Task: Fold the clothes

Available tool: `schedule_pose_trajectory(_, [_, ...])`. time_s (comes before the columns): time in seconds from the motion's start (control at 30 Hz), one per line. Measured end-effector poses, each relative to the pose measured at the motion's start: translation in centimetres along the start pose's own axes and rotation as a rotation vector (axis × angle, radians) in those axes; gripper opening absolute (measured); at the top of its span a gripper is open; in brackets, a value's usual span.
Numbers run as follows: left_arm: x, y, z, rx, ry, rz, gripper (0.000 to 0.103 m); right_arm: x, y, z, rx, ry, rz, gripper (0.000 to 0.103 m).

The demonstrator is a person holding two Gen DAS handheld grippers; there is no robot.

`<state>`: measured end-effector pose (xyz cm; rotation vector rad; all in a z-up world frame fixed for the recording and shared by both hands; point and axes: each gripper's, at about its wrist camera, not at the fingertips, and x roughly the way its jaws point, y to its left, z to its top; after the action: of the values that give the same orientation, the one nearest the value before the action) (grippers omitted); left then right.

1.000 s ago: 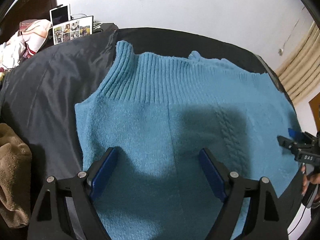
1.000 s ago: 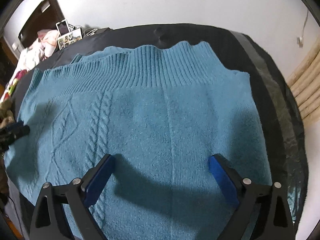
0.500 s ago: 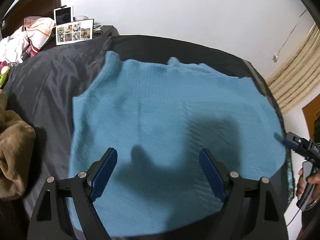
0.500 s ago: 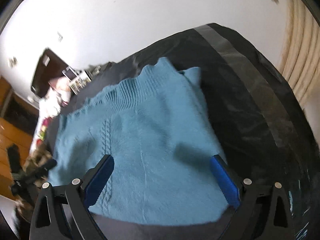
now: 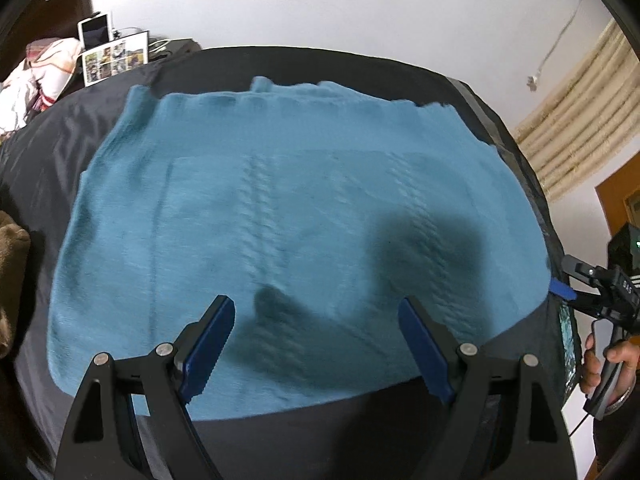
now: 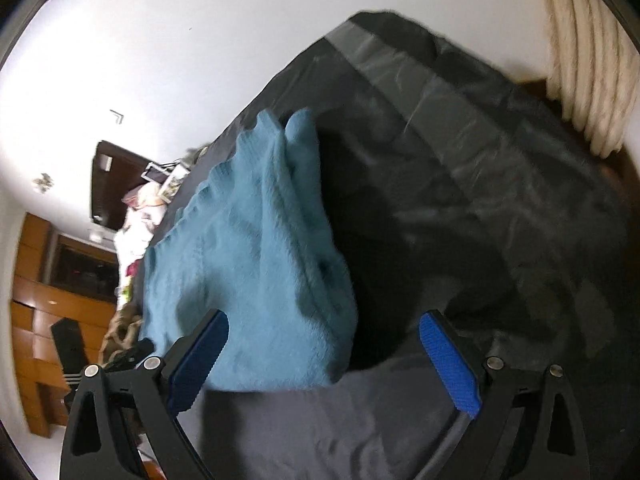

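Ahead of left gripper, jaws apart and empty: teal knit sweater, flat on dark bedcover. Soft, thick, limp, probably stretchy; best pinched at near hem corners. Right gripper also wide apart, empty, sweater edge just ahead on its left.

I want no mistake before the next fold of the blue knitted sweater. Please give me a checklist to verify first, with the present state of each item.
1. Blue knitted sweater lies spread flat on the dark sheet: ok.
2. Left gripper open, nothing between its blue pads: ok.
3. Right gripper open, holding nothing: ok.
4. Right gripper lined up with the sweater's right edge: ok, its tip is at that edge.
5. Brown fuzzy cloth clear of the sweater: ok.
6. Sleeves tucked in evenly: cannot tell.
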<state>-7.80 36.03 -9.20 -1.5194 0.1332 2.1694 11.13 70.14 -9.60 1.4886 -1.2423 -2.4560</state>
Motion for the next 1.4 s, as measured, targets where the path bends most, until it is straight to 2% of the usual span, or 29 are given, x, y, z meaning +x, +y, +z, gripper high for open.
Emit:
schedule_pose_trajectory(0.13, [0.3, -1.5, -0.2, 0.013, 0.009, 0.004, 0.087, 1.3, 0.0, -0.7, 0.017, 0.050, 0.065, 0.098])
schedule_pose_trajectory(0.27, [0.7, -2.0, -0.2, 0.000, 0.021, 0.003, 0.087, 2.0, 0.5, -0.8, 0.012, 0.053, 0.105, 0.098])
schedule_pose_trajectory(0.43, [0.6, -2.3, -0.3, -0.014, 0.027, 0.009, 0.087, 3.0, 0.5, -1.0, 0.050, 0.060, 0.202, 0.098])
schedule_pose_trajectory(0.7, [0.8, -2.7, 0.2, -0.020, 0.038, 0.017, 0.087, 4.0, 0.8, -0.8, 0.115, 0.063, 0.273, 0.098])
schedule_pose_trajectory(0.83, [1.1, -3.5, 0.5, -0.008, 0.047, 0.010, 0.087, 5.2, 1.5, -0.9, 0.145, 0.087, 0.357, 0.098])
schedule_pose_trajectory(0.93, [1.0, -4.2, 0.8, 0.012, 0.047, 0.009, 0.087, 5.7, 2.5, -0.7, 0.124, 0.073, 0.340, 0.098])
schedule_pose_trajectory(1.03, [0.9, -4.4, 1.0, 0.023, 0.044, 0.010, 0.087, 5.8, 2.4, -0.4, 0.162, 0.050, 0.318, 0.096])
schedule_pose_trajectory(1.13, [0.9, -4.3, 1.2, 0.017, 0.044, 0.011, 0.087, 5.4, 1.3, -0.4, 0.224, 0.019, 0.316, 0.083])
schedule_pose_trajectory(1.23, [1.3, -4.3, 1.2, 0.009, 0.057, 0.014, 0.087, 5.6, 0.4, -0.5, 0.266, 0.024, 0.295, 0.054])
schedule_pose_trajectory(1.27, [1.5, -4.3, 1.3, 0.008, 0.062, 0.013, 0.087, 5.8, 0.0, -0.6, 0.273, 0.030, 0.280, 0.041])
schedule_pose_trajectory(1.3, [1.6, -4.5, 1.4, 0.011, 0.066, 0.008, 0.087, 5.9, -0.3, -0.7, 0.280, 0.033, 0.275, 0.035])
schedule_pose_trajectory(1.4, [1.7, -5.4, 2.0, 0.035, 0.069, 0.001, 0.087, 5.7, -0.5, -0.8, 0.265, 0.028, 0.265, 0.029])
